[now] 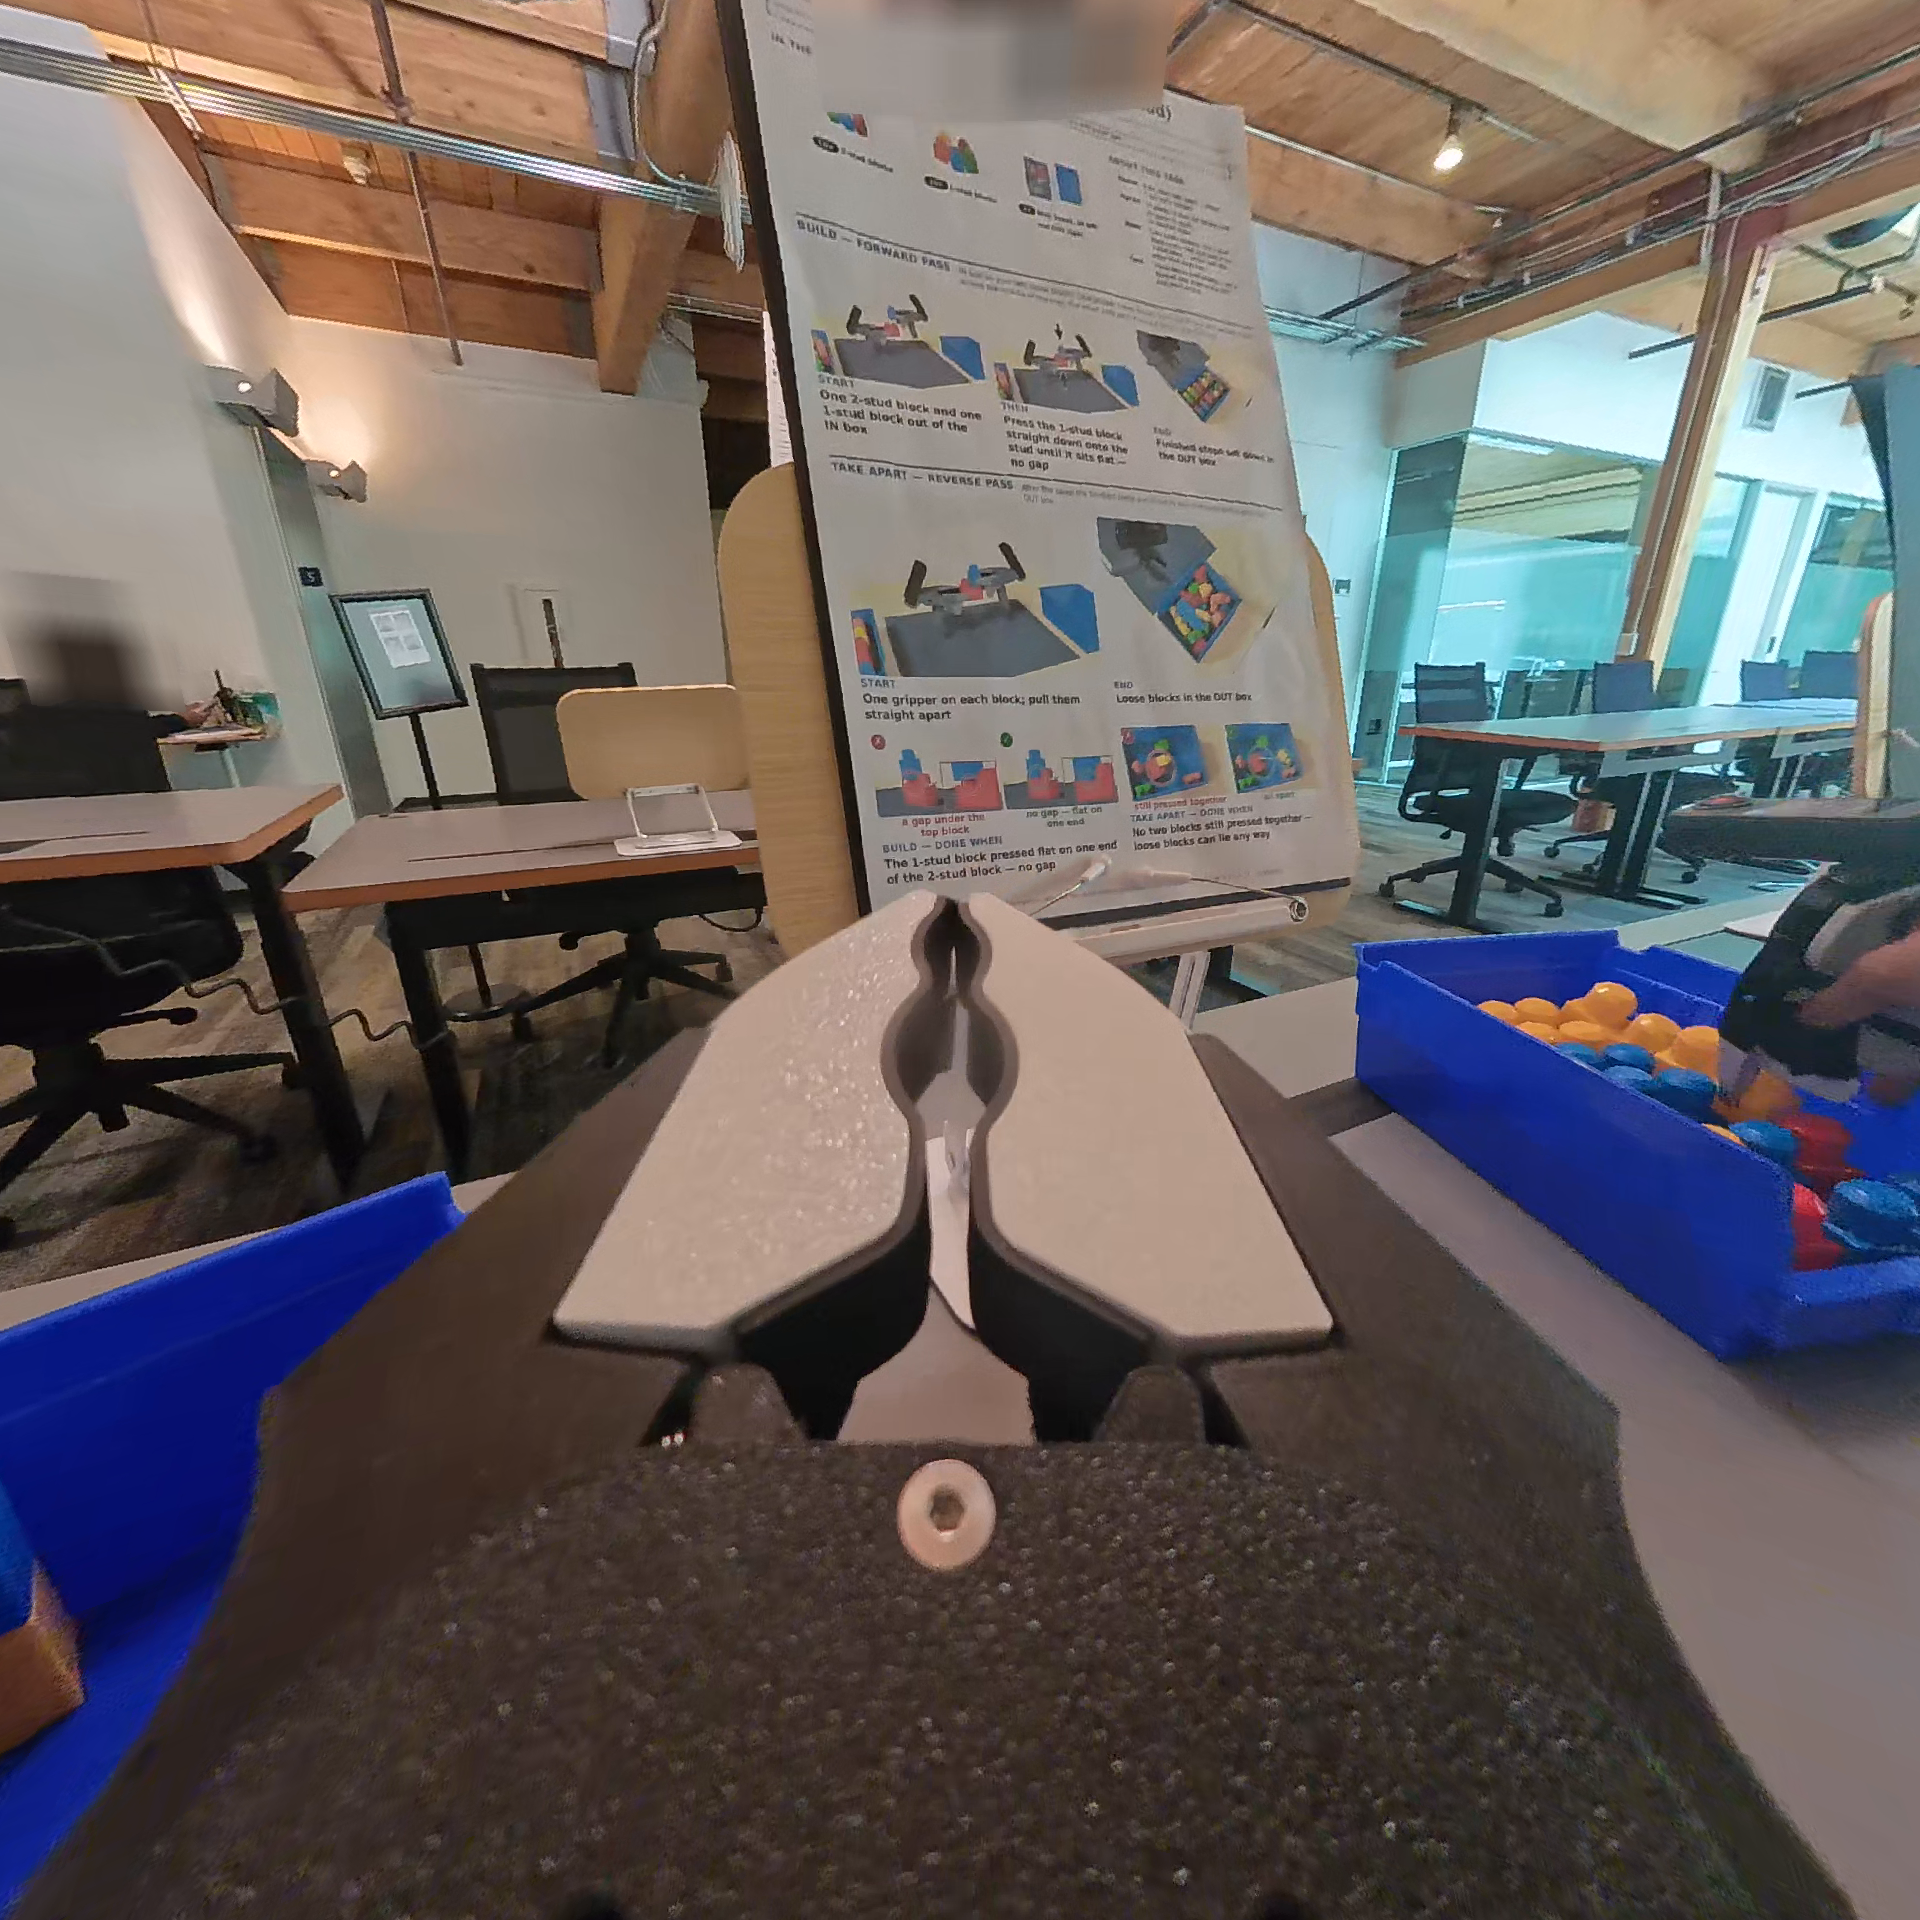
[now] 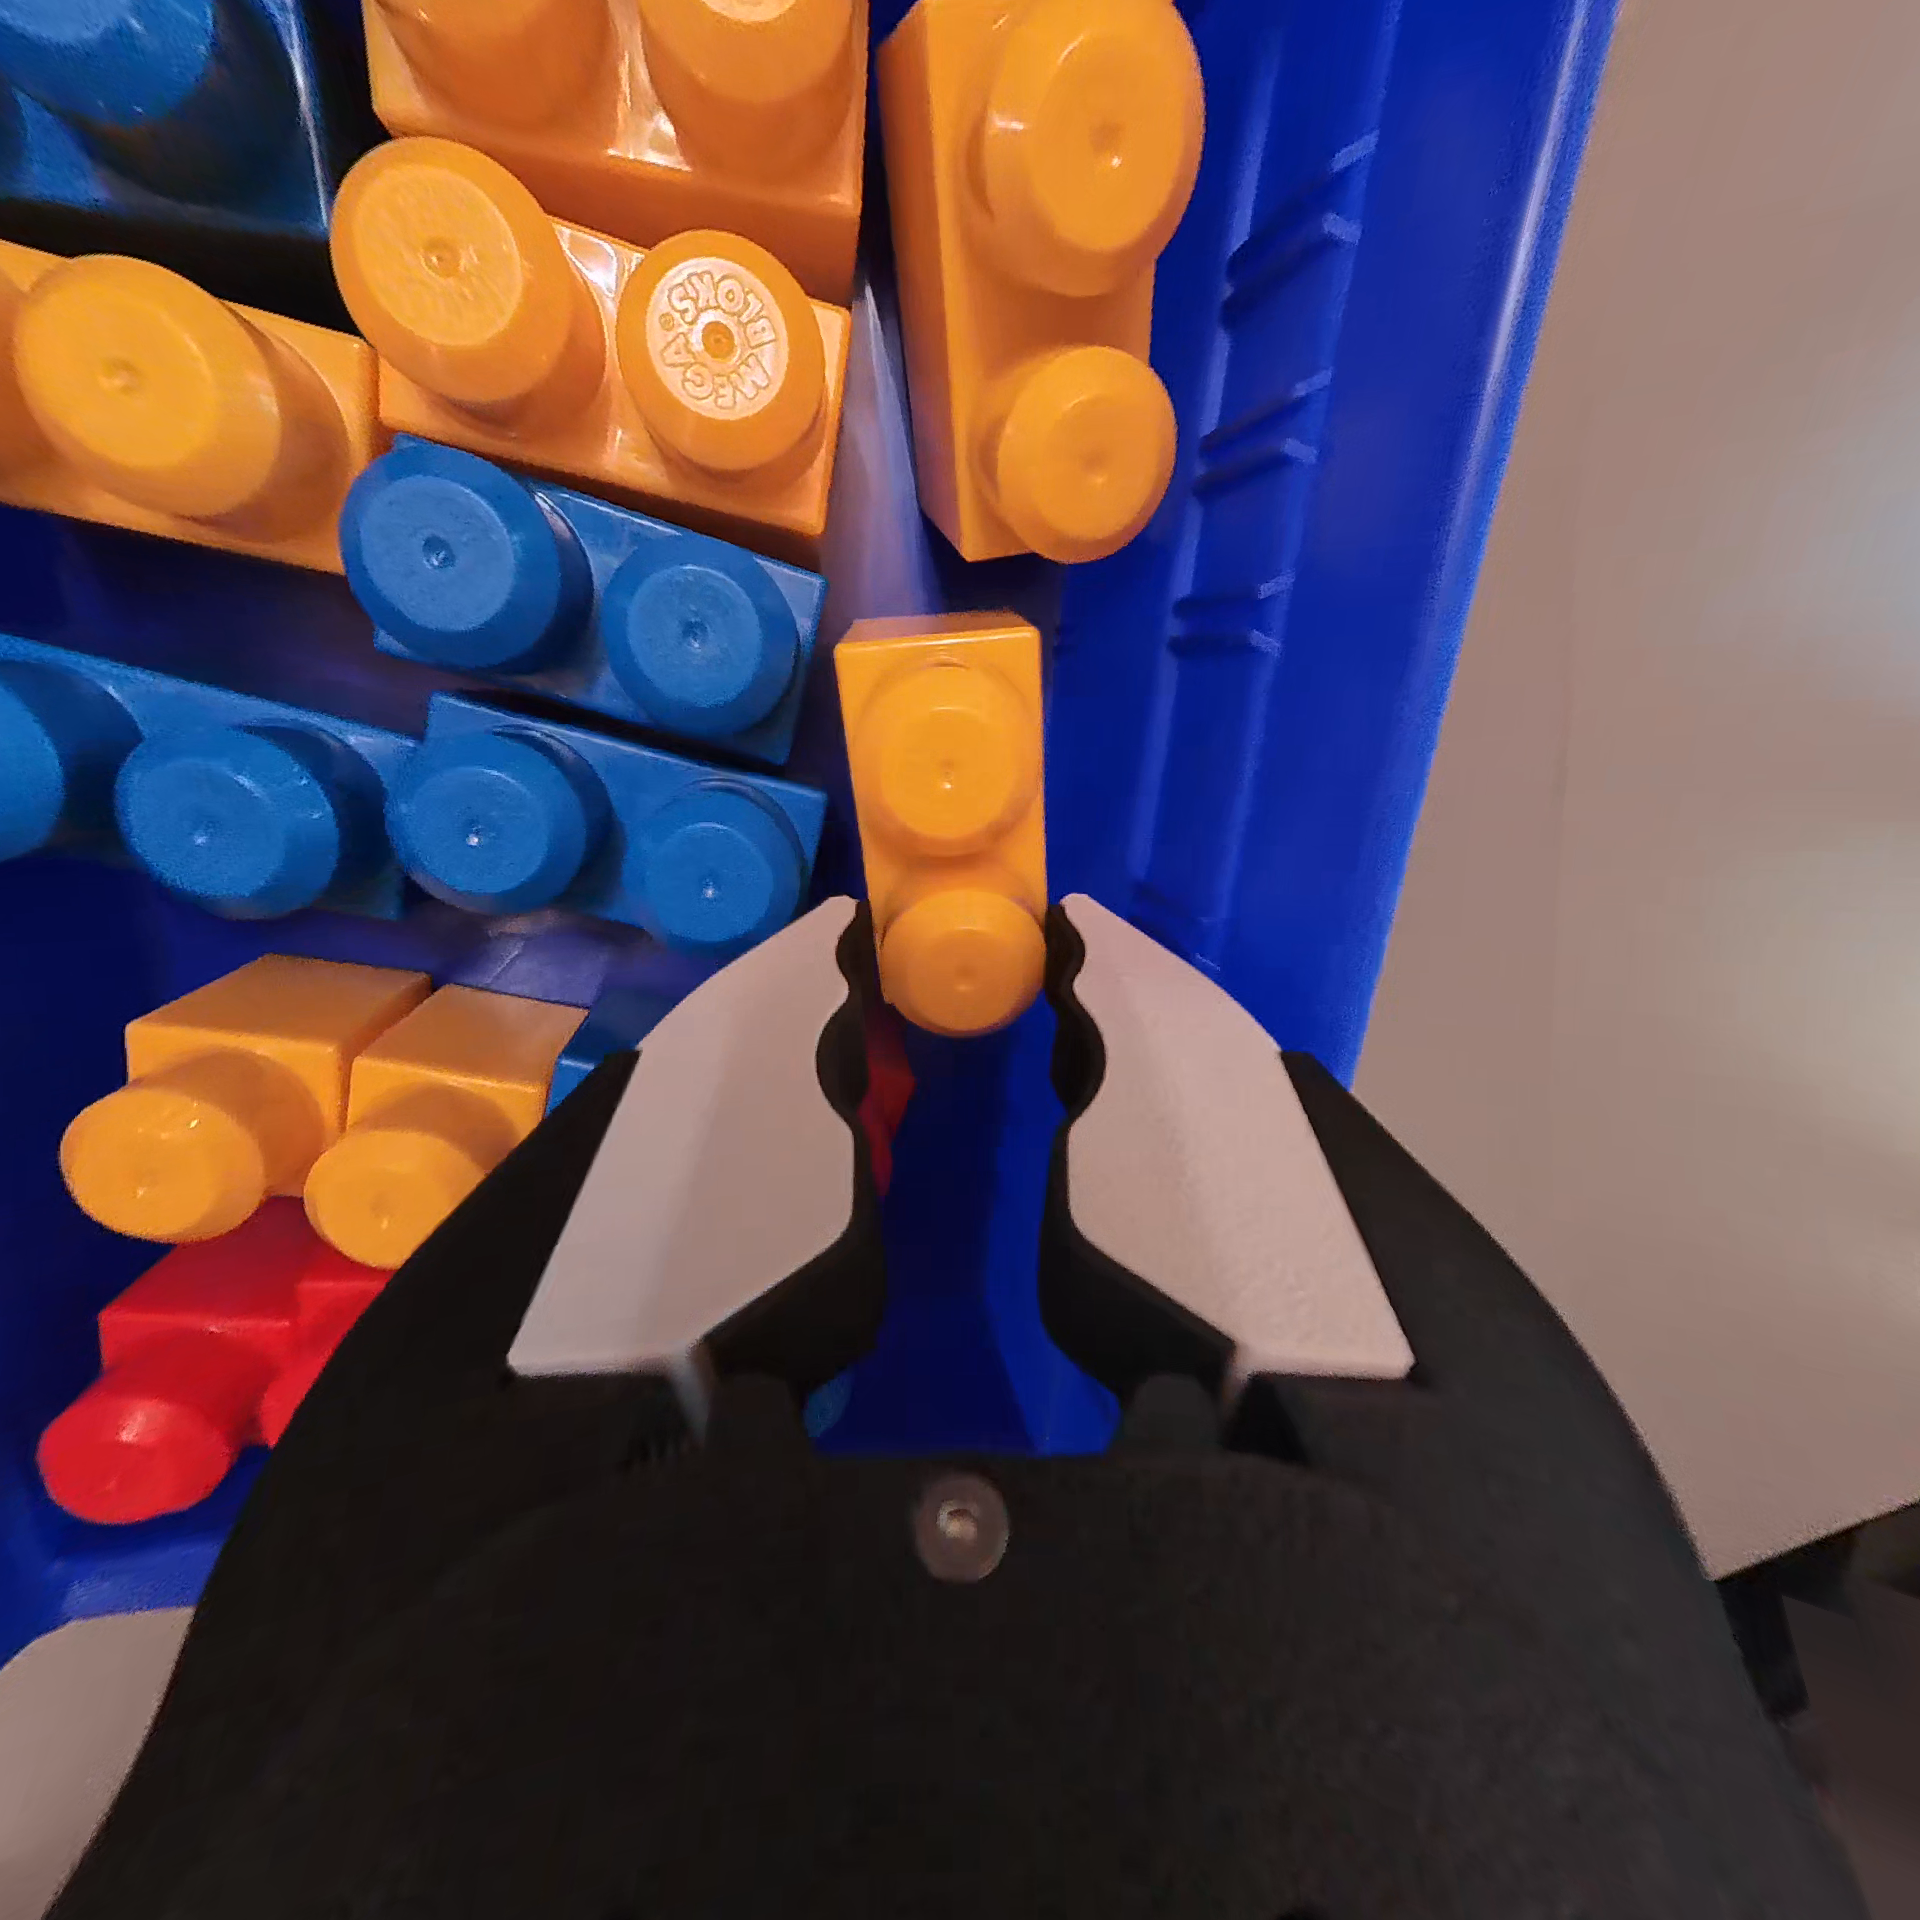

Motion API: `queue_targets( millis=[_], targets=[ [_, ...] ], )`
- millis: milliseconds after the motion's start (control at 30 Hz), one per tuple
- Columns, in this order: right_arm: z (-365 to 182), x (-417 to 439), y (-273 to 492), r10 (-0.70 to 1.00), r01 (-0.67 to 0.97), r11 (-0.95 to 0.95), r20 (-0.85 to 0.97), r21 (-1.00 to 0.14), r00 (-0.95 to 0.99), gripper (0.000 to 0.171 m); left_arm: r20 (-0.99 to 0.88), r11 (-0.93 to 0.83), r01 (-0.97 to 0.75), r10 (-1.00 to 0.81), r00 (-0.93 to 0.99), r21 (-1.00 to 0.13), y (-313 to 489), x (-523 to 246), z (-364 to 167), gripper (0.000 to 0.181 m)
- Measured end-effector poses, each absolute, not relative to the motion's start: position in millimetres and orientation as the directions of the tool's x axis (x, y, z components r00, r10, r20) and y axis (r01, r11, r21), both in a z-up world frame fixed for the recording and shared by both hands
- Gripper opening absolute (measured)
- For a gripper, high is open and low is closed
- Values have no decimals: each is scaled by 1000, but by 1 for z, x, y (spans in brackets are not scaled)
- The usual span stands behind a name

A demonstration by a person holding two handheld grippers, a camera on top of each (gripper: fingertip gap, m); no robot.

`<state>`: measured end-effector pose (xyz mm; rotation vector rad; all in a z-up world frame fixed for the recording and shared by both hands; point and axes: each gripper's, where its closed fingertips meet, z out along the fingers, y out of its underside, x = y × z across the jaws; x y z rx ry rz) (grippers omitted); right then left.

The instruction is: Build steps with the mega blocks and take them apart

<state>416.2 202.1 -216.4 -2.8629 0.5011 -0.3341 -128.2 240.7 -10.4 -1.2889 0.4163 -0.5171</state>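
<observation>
My right gripper (image 2: 961,935) is down inside the blue bin (image 2: 1278,520). Jaws part-open, set either side of a small orange two-stud block (image 2: 940,769) at its near stud. The tips look to be at the block's flanks, but I cannot tell whether they are pressing or only bracketing it. I judge this the pick, mid-close.

The block lies alone in the lane along the bin's right wall, clear of its neighbours. That is likely why I went for it: both tips get in without fouling anything. A second orange two-stud block (image 2: 1039,291) lies farther up the same wall. To the left the pile is tighter: blue two-stud blocks (image 2: 592,613) packed side by side, more orange ones above, two orange one-stud blocks (image 2: 312,1101) near the bin's near-left corner, and a red block (image 2: 197,1361) beneath them.

My left gripper (image 1: 951,925) is held up off the desk (image 1: 1714,1475), jaws closed nearly tip to tip, nothing between them. It is idle, I think, waiting for its own block or for the mating.

From the left wrist view the bin sits toward the desk's right edge, with the right gripper dipped in. A second blue bin (image 1: 156,1403) is at the near-left corner. An instruction sheet (image 1: 1049,520) stands on a board at the far edge, facing me.

Nothing is built yet, as far as I can see.
</observation>
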Motion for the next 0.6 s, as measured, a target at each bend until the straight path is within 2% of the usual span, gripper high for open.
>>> queue_targets(
  millis=[200,367,500,600],
  targets=[
    [-220,417,204,-320,-266,-934,230,-238,919,32,2,164,122,-589,808,-979,244,-125,-18,0],
    [-214,415,206,-292,-232,-936,220,-263,931,40,-5,157,110,-596,803,-982,245,-122,-21,0],
    [-186,416,214,-224,-124,-934,280,-334,933,40,-4,150,108,-603,798,-983,244,-120,-22,0],
    [-150,399,229,-136,18,-904,327,-426,935,40,-6,148,105,-605,796,-983,244,-118,-23,0]
  ],
)
